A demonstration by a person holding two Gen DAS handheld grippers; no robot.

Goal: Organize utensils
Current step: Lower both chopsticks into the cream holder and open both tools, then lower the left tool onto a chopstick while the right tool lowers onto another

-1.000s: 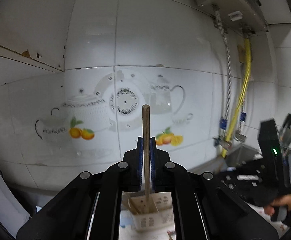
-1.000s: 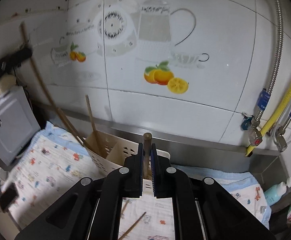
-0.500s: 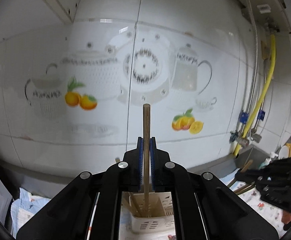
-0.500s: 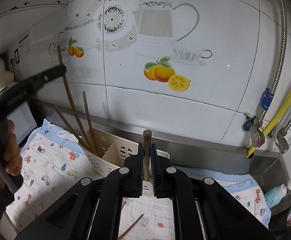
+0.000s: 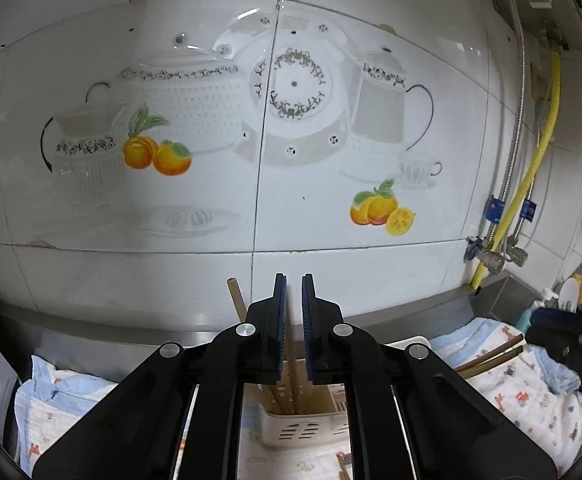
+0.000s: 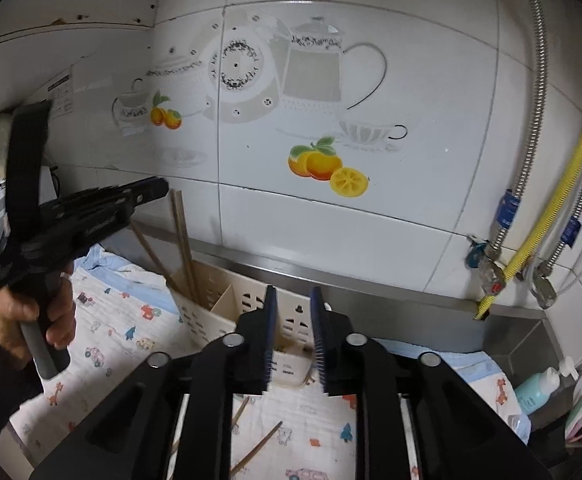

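Above the slotted holder (image 6: pixel 227 312), both grippers' fingers (image 5: pixel 280 320) (image 6: pixel 269 328) slightly parted, empty, chopsticks (image 6: pixel 185 240) inside.

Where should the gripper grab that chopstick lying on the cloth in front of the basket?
Probably near the middle of the loose chopstick, coming straight down from above. It lies flat and slanted on the printed cloth, so the fingers should straddle it crosswise. The right gripper is open, empty, and closest.
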